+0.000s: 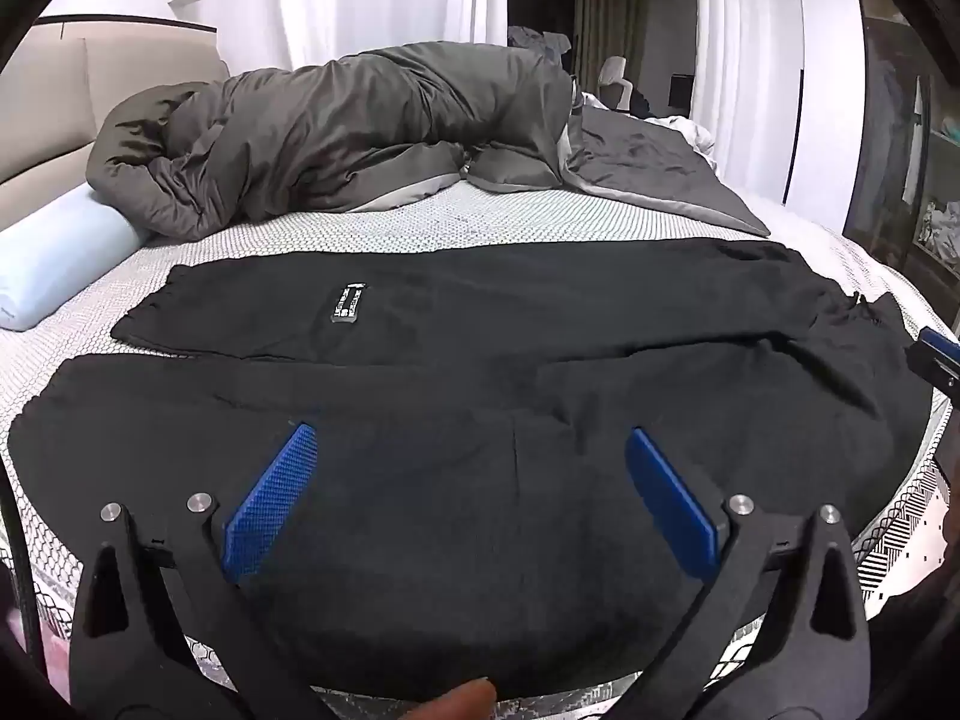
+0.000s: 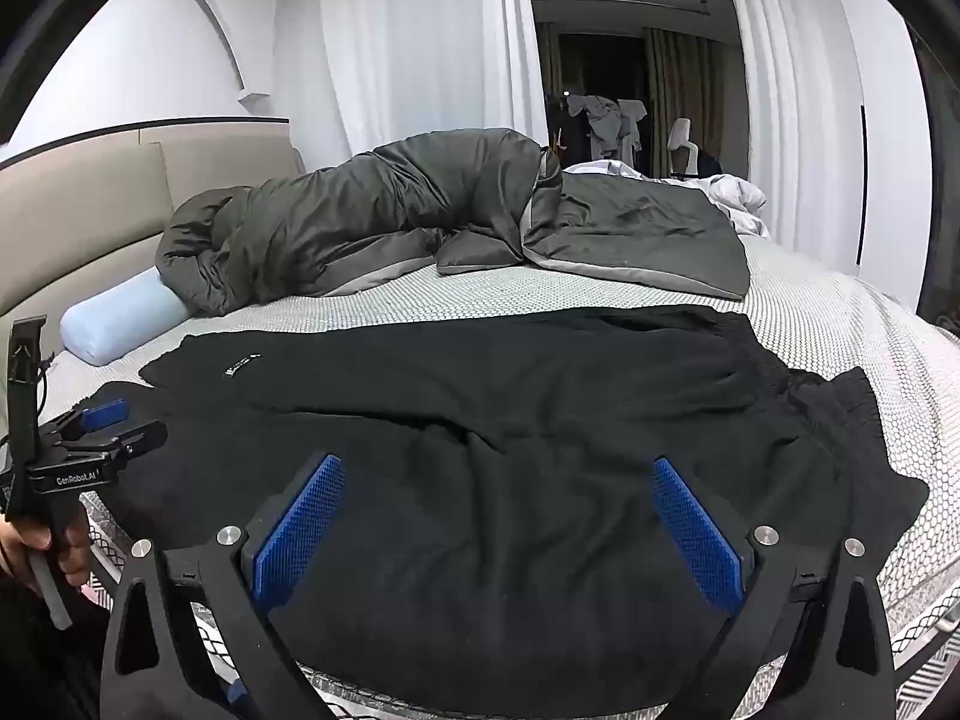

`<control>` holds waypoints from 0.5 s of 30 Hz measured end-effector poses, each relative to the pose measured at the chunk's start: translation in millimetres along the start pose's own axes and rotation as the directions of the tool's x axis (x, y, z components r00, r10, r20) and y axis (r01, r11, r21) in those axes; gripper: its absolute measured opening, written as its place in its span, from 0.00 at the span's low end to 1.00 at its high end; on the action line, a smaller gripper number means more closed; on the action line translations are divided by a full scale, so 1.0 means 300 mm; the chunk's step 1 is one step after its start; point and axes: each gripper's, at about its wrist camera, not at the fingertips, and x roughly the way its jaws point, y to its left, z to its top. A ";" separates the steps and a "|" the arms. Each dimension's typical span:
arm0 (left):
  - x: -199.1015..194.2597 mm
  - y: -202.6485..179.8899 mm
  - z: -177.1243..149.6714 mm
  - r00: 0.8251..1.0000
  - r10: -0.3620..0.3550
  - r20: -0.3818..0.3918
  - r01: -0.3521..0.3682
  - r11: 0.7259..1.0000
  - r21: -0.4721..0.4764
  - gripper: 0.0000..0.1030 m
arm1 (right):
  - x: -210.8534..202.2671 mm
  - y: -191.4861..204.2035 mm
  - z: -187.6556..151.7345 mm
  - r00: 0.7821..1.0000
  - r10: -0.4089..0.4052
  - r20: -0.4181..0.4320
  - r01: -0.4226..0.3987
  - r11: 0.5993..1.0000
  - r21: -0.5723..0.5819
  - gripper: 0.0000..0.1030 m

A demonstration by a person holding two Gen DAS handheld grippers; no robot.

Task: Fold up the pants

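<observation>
Black pants [image 1: 480, 360] lie spread flat across the bed, one leg folded over the other, a small label [image 1: 348, 303] on the far leg. They also show in the right wrist view [image 2: 510, 420], waistband at the right. My left gripper [image 1: 471, 441] is open and empty, hovering above the near pant leg at the bed's front edge. It also shows at the left of the right wrist view [image 2: 99, 420]. My right gripper [image 2: 498, 474] is open and empty above the pants' near side. Its tip shows at the right edge of the left wrist view [image 1: 936, 354].
The pants rest on a white patterned mattress [image 1: 420, 222]. A bunched grey duvet [image 1: 336, 132] lies along the far side. A light blue bolster pillow [image 1: 54, 258] sits at the far left by the beige headboard [image 2: 120, 192]. White curtains hang behind.
</observation>
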 end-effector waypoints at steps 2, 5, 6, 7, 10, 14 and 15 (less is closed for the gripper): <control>-0.003 0.001 0.003 1.000 -0.003 0.005 0.003 1.000 -0.002 0.99 | 0.000 0.006 0.000 1.000 -0.004 -0.007 0.004 1.000 -0.007 1.00; -0.005 0.006 0.000 1.000 -0.001 0.005 0.001 1.000 0.001 0.99 | -0.001 0.011 0.002 1.000 -0.014 -0.013 0.013 1.000 -0.012 1.00; -0.005 0.008 0.000 1.000 -0.002 0.001 0.002 1.000 -0.001 0.99 | -0.001 0.012 0.003 1.000 -0.020 -0.015 0.019 1.000 -0.014 1.00; -0.006 0.009 0.000 1.000 -0.005 -0.001 0.005 1.000 -0.002 0.99 | 0.020 -0.009 0.001 1.000 -0.019 -0.014 0.019 1.000 -0.013 1.00; -0.009 0.009 0.004 1.000 -0.006 0.005 0.006 1.000 0.002 0.99 | 0.023 -0.016 -0.003 0.999 -0.022 -0.024 0.022 1.000 0.000 1.00; -0.007 0.014 0.006 1.000 -0.004 0.002 0.004 1.000 -0.003 0.99 | 0.018 -0.009 -0.003 1.000 -0.020 -0.010 0.020 1.000 0.011 1.00; -0.007 0.013 0.006 1.000 -0.004 0.003 0.004 1.000 -0.004 0.99 | 0.017 -0.009 -0.004 1.000 -0.020 -0.011 0.020 1.000 0.011 1.00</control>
